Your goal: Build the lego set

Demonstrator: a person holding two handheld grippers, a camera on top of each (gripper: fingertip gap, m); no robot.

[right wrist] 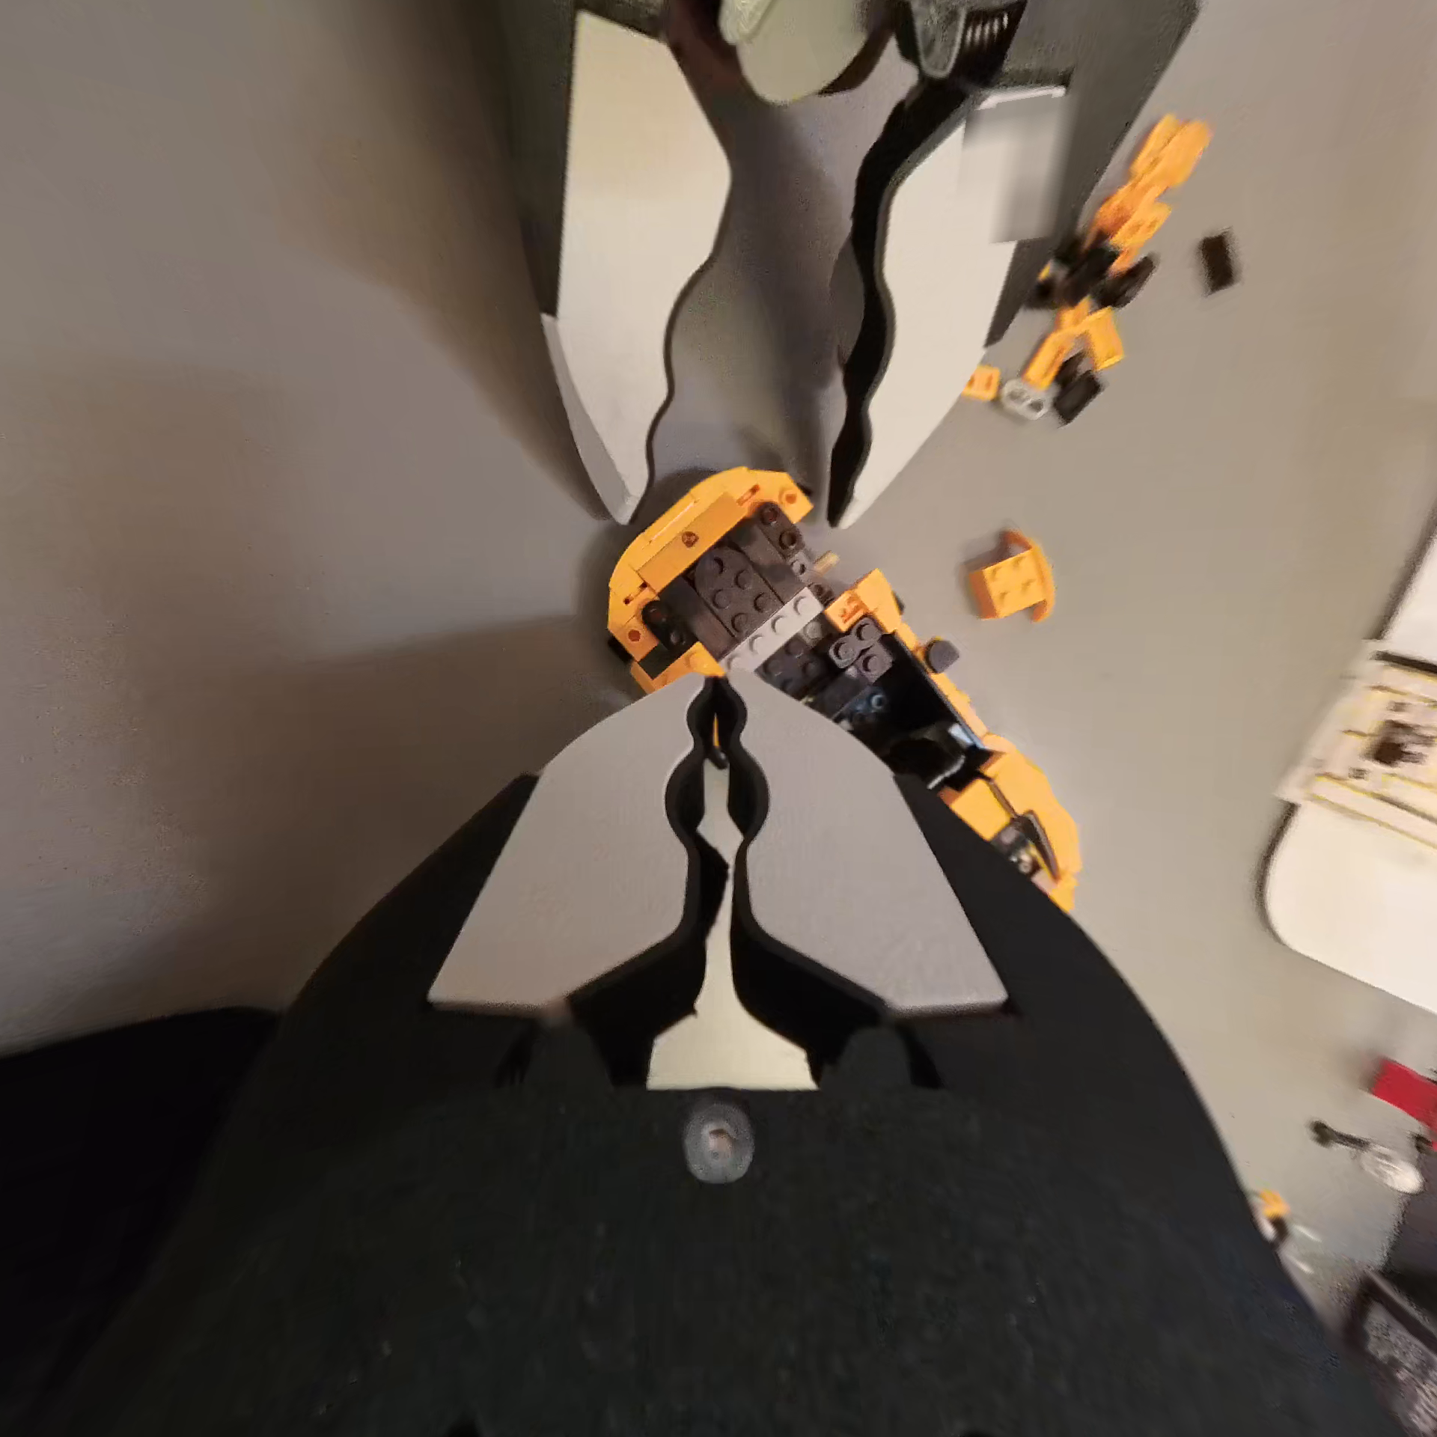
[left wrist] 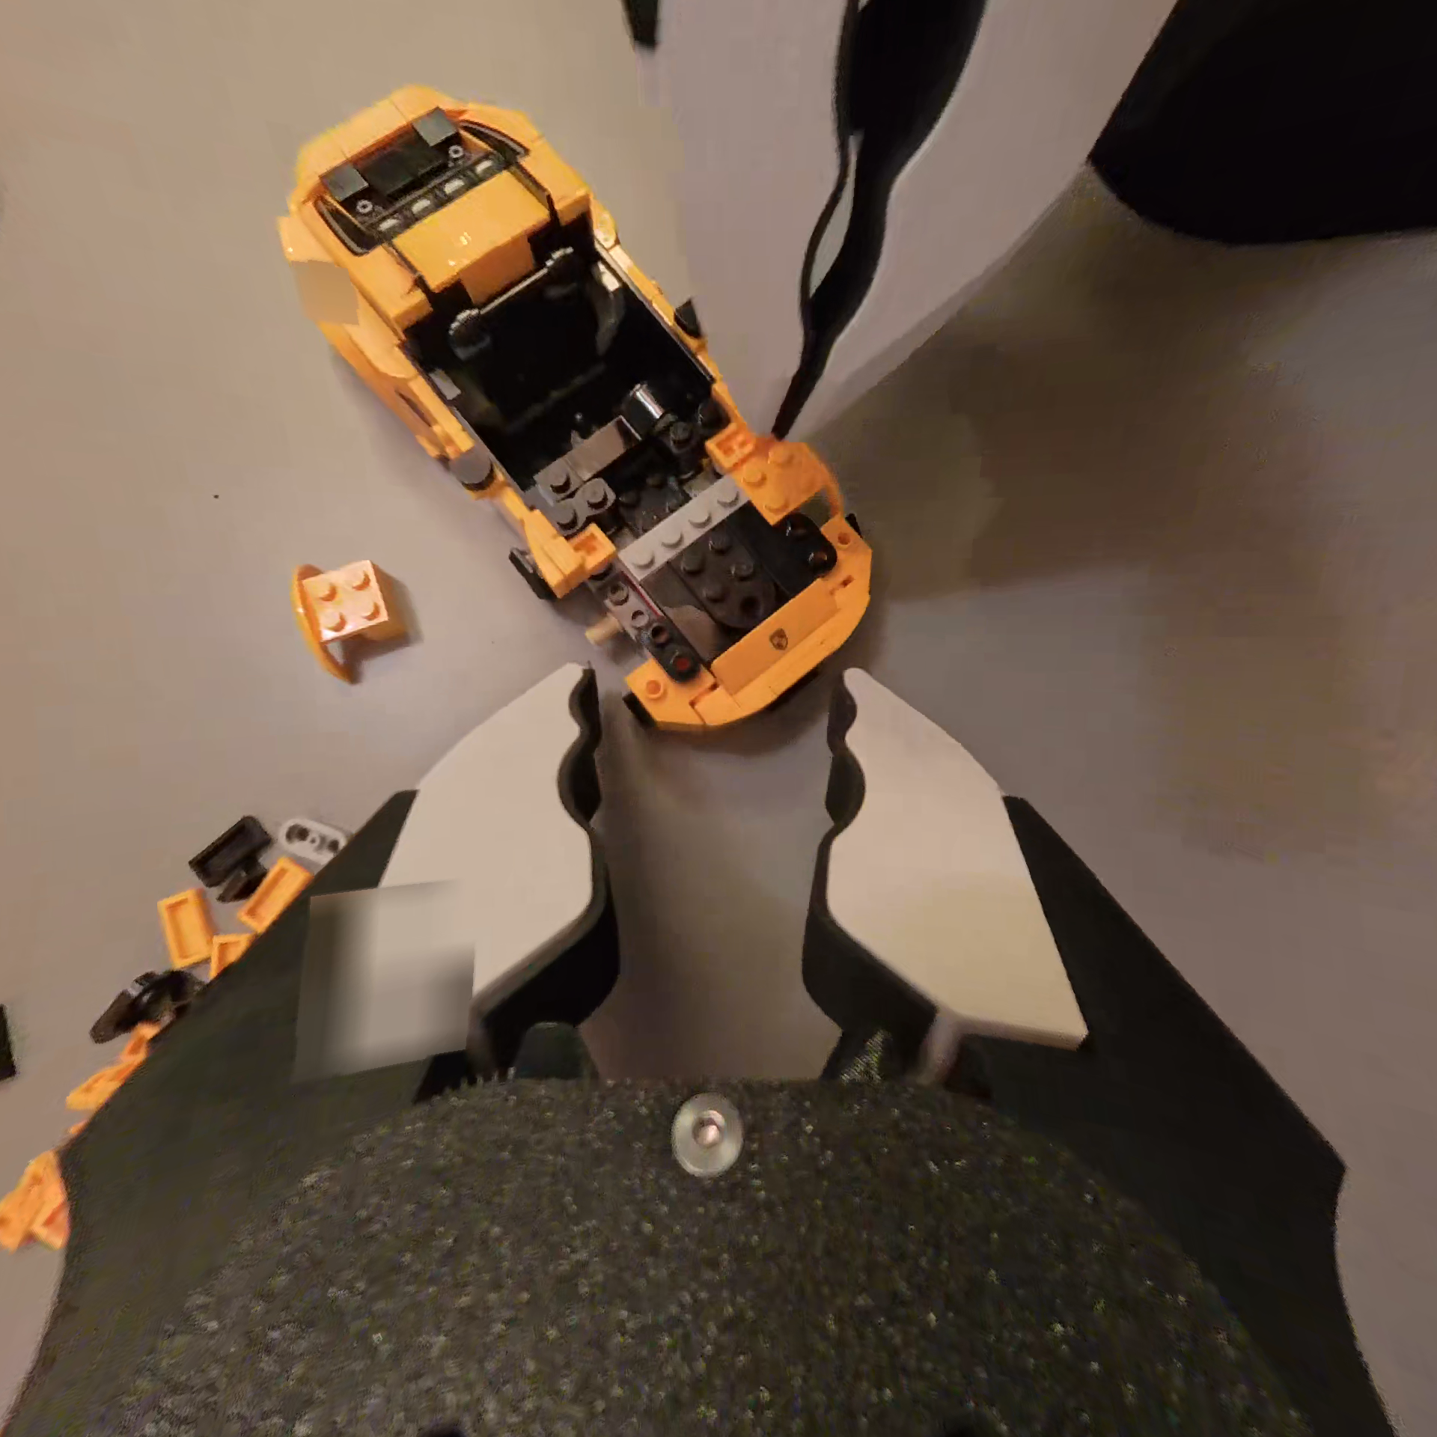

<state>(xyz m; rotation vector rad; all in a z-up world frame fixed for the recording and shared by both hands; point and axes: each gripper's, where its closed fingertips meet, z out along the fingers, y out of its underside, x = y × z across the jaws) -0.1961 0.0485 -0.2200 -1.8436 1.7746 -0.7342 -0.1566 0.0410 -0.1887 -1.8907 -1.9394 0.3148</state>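
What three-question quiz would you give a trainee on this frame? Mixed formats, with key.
1. True or false: the left gripper is open at the Lego car's nose.
2. Where is the loose orange studded piece? A) on the table beside the car; B) on the car's roof; C) in the right gripper.
3. Fill in: the car's body is mainly ___.
Key: 1 true; 2 A; 3 orange.
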